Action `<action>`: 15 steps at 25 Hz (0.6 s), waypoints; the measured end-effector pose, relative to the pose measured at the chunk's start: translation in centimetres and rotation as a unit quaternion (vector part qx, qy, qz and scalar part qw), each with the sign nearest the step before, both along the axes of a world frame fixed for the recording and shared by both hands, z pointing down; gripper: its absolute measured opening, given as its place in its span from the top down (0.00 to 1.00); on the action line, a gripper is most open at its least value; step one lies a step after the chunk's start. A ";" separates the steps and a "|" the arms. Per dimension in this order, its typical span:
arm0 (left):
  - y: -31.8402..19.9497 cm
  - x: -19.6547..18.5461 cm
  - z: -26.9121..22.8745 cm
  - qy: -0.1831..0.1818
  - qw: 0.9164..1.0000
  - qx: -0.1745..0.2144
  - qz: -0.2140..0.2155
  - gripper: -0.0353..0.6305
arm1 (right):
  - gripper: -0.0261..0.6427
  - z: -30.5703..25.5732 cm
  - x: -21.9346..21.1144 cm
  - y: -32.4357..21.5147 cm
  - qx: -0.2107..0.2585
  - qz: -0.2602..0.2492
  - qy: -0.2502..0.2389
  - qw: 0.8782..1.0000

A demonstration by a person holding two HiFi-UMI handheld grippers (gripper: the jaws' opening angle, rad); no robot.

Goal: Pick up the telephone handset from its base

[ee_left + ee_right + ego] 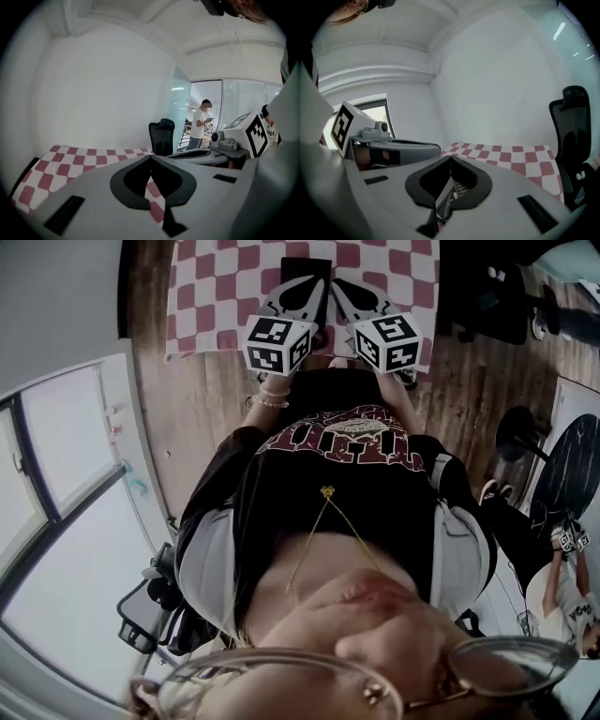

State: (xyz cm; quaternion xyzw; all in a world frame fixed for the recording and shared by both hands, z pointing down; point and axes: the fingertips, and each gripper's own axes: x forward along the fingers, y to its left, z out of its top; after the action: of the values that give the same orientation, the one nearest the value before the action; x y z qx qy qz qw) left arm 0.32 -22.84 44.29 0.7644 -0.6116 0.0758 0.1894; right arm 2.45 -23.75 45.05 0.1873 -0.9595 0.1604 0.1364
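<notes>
A black telephone lies on the red-and-white checked cloth at the top of the head view, largely hidden behind the two grippers. My left gripper and my right gripper hover side by side just in front of it, both shut with nothing between the jaws. In the left gripper view, my left gripper has its tips touching, with only the checked cloth beyond them. In the right gripper view, my right gripper has its tips together too. A speaker grille and cord of the telephone show through the gap below them.
A black office chair stands past the far end of the table. A person stands farther back by glass walls. Wooden floor runs around the table, with a round black table and another person at the right.
</notes>
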 end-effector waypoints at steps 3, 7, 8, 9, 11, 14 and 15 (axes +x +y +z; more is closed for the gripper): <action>-0.4 -0.2 0.3 -0.003 1.000 -0.005 0.007 0.93 | 0.93 0.1 -0.2 -0.5 -0.002 0.005 -0.002 1.000; -1.3 -0.6 0.5 -0.002 1.000 -0.008 0.021 0.93 | 0.93 0.1 -0.3 -1.2 -0.004 0.022 -0.004 1.000; -1.5 -0.7 0.4 -0.001 1.000 -0.007 0.025 0.93 | 0.93 0.1 -0.4 -1.4 -0.005 0.027 -0.004 1.000; -1.8 -0.7 0.3 0.000 1.000 -0.006 0.030 0.93 | 0.93 0.1 -0.5 -1.5 -0.005 0.032 -0.005 0.999; -2.2 -0.9 0.4 0.002 0.999 -0.005 0.037 0.93 | 0.93 0.1 -0.8 -1.8 -0.005 0.040 -0.005 0.999; -2.4 -1.6 0.6 0.004 0.999 -0.008 0.045 0.93 | 0.93 0.2 -1.6 -2.0 -0.006 0.049 -0.005 0.999; -2.5 -1.9 0.8 0.004 0.999 -0.010 0.047 0.93 | 0.93 0.3 -1.9 -2.1 -0.006 0.051 -0.004 0.999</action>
State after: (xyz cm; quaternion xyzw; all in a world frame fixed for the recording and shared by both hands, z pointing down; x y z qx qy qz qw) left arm -1.58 -25.32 45.05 0.7907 -0.5733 0.0874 0.1960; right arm 0.50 -25.86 45.31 0.2344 -0.9482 0.1742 0.1250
